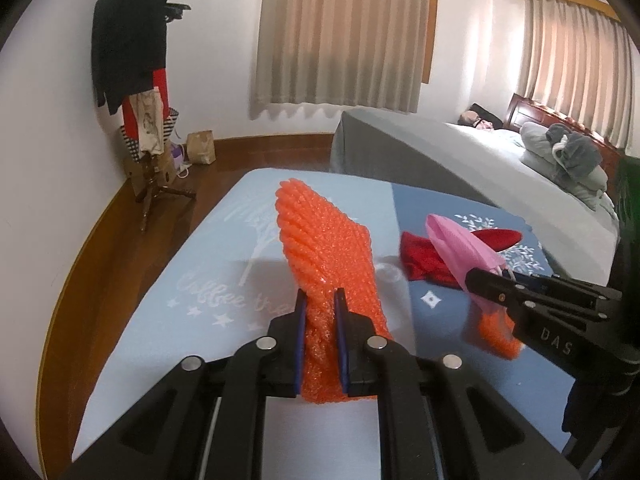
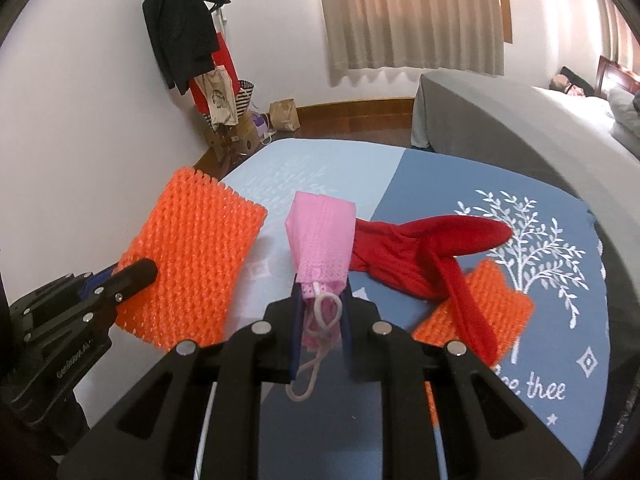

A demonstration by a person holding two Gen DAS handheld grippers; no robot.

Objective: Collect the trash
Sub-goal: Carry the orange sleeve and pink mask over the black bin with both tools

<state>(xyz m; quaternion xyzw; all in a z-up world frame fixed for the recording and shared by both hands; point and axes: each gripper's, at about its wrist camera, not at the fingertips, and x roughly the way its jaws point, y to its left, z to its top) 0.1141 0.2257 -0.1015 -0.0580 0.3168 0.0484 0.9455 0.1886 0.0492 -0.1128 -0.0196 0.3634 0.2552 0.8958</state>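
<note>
My left gripper (image 1: 322, 300) is shut on an orange foam net (image 1: 324, 248), which stands up above the blue tablecloth (image 1: 200, 280). From the right wrist view that same orange net (image 2: 192, 256) hangs at the left with the left gripper (image 2: 136, 274) clamped on its edge. My right gripper (image 2: 322, 296) is shut on a folded pink face mask (image 2: 322, 236), its ear loop dangling between the jaws. The left wrist view shows the pink mask (image 1: 456, 244) in the right gripper (image 1: 480, 280). A second orange foam net (image 2: 484, 308) lies on the cloth under a red cloth (image 2: 420, 256).
A grey bed (image 1: 460, 152) stands behind the table at the right. A coat stand with dark clothes (image 1: 128, 44), bags and a paper bag (image 1: 202, 148) fill the far left corner. Curtains (image 1: 344, 32) cover the windows. Wooden floor (image 1: 120, 248) runs along the table's left side.
</note>
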